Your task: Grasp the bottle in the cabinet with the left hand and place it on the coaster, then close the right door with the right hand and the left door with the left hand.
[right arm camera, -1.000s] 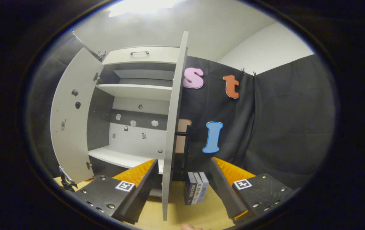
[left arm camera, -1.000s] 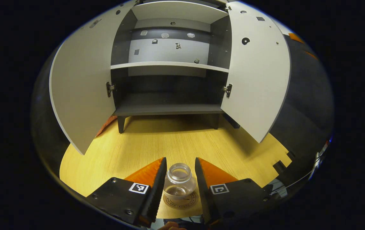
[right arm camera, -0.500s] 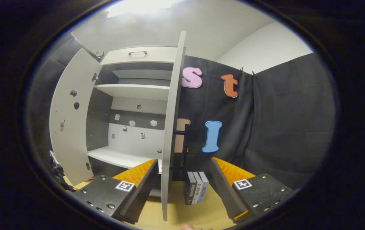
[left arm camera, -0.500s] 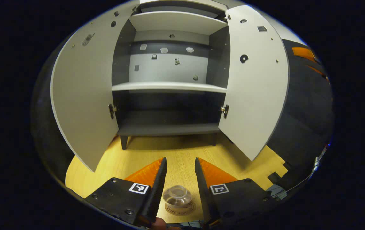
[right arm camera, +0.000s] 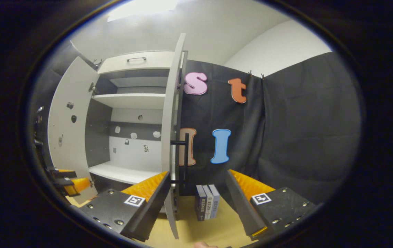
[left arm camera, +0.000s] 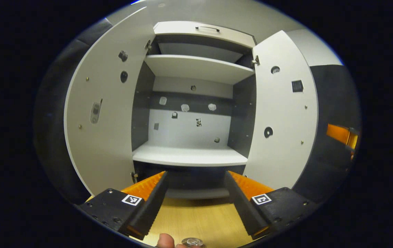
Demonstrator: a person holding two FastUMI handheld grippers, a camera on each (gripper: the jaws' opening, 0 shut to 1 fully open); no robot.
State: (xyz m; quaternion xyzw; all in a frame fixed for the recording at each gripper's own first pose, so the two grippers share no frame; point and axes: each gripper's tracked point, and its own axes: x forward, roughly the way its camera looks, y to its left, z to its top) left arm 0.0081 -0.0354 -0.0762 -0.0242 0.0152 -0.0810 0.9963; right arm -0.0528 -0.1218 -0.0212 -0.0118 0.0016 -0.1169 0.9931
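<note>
In the left gripper view the clear glass bottle (left arm camera: 192, 242) peeks in at the bottom edge, standing on the wooden table, below and behind my left gripper (left arm camera: 196, 206), which is open and holds nothing. The cabinet (left arm camera: 189, 137) stands ahead with its left door (left arm camera: 103, 120) and right door (left arm camera: 282, 124) both swung open. In the right gripper view my right gripper (right arm camera: 196, 206) is open; the right door (right arm camera: 170, 137) shows edge-on just left of centre, its black handle (right arm camera: 182, 151) on the far side. The other gripper (right arm camera: 67, 181) shows at the far left.
Three upright books (right arm camera: 206, 201) stand on the table right of the right door. A cabinet shelf (left arm camera: 189, 156) is bare. A fingertip (left arm camera: 165, 240) shows at the bottom beside the bottle. The other gripper (left arm camera: 341, 134) appears at the far right of the left gripper view.
My left gripper has opened wider, risen and pulled back from the bottle, which stays on the coaster and has slid to the bottom edge. The right gripper has shifted slightly right around the door edge.
</note>
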